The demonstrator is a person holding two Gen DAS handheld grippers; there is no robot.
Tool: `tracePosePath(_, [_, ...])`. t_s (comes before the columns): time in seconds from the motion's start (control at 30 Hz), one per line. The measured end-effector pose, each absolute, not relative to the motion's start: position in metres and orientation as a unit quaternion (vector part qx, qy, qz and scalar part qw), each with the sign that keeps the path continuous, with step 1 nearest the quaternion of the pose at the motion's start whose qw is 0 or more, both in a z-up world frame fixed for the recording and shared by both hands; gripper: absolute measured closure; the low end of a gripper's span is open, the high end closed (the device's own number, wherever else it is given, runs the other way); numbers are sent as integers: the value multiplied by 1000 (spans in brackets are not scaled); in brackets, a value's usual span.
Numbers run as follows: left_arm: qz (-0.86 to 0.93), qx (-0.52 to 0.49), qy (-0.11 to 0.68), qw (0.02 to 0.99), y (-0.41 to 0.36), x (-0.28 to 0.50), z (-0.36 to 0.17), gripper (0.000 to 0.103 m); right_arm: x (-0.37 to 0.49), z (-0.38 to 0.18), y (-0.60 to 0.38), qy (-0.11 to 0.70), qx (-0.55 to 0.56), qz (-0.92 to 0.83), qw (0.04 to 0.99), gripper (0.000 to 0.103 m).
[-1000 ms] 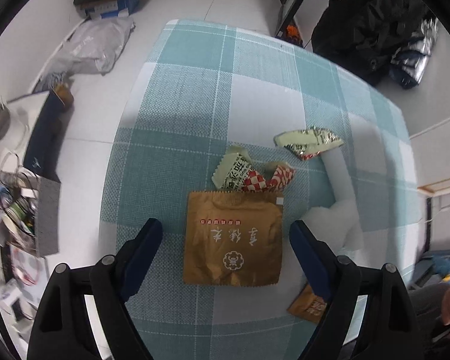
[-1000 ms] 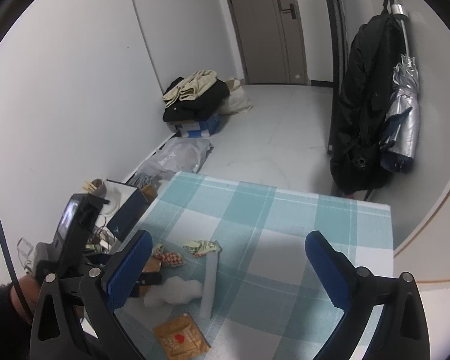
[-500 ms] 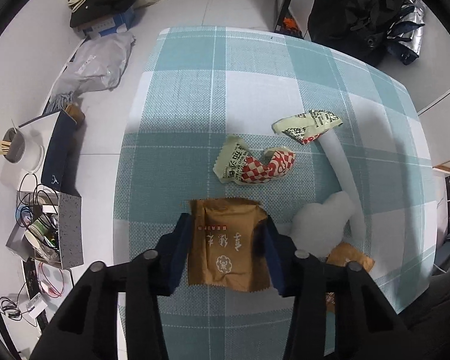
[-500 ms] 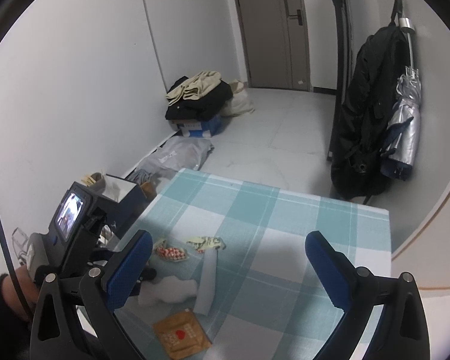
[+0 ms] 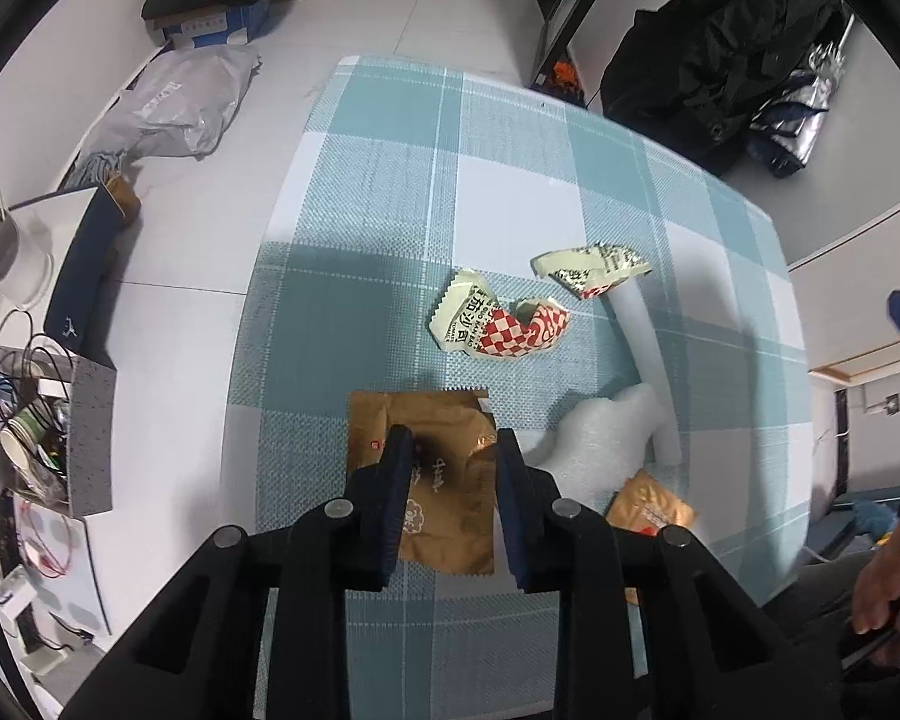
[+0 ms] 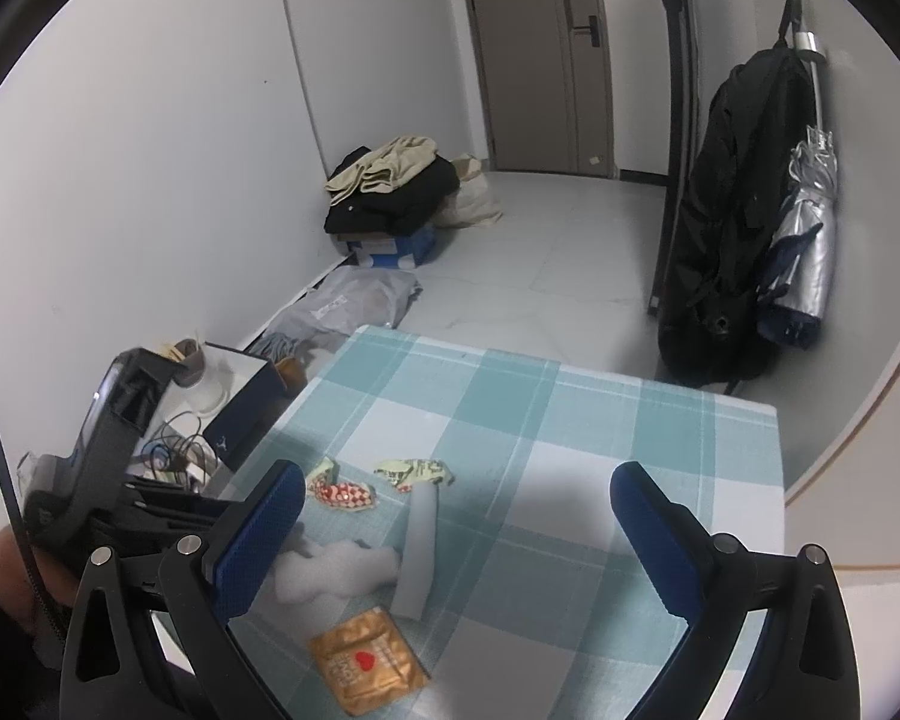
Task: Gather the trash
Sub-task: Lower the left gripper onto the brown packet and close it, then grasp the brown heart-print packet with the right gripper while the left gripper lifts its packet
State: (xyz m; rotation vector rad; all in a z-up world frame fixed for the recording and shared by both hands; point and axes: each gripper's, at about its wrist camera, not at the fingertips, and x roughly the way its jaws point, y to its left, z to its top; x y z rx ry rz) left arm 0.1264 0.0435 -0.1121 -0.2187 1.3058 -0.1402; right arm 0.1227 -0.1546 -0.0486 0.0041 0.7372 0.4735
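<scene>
Left gripper (image 5: 450,441) closing on brown packet (image 5: 444,420), checked tablecloth (image 5: 510,138); right gripper (image 6: 456,492) wide

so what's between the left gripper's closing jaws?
The large brown foil snack packet, buckling between the left gripper jaws as they close, on the teal checked tablecloth. Left wrist view shows it.

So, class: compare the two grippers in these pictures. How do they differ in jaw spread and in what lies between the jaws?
1. The left gripper has narrow jaws, closing; the right gripper stands wide open.
2. The left gripper's fingers pinch and crumple the brown packet; the right gripper has nothing between its fingers, only the tablecloth beyond.
Both have blue pads on black frames and point down toward the table.
</scene>
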Motion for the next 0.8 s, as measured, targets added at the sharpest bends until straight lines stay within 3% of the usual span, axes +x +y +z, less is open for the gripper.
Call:
tracePosePath(0.23, [-78, -130, 594, 790, 51, 122, -105, 95, 116, -56, -152, 367, -2, 228, 902, 0])
tracePosePath(0.57, [-85, -145, 575, 801, 67, 113, -94, 102, 88, -64, -154, 377, -19, 245, 893, 1])
tracePosePath(0.8, [-102, -180, 556, 805, 78, 107, -84, 103, 71, -84, -140, 401, -65, 274, 872, 10])
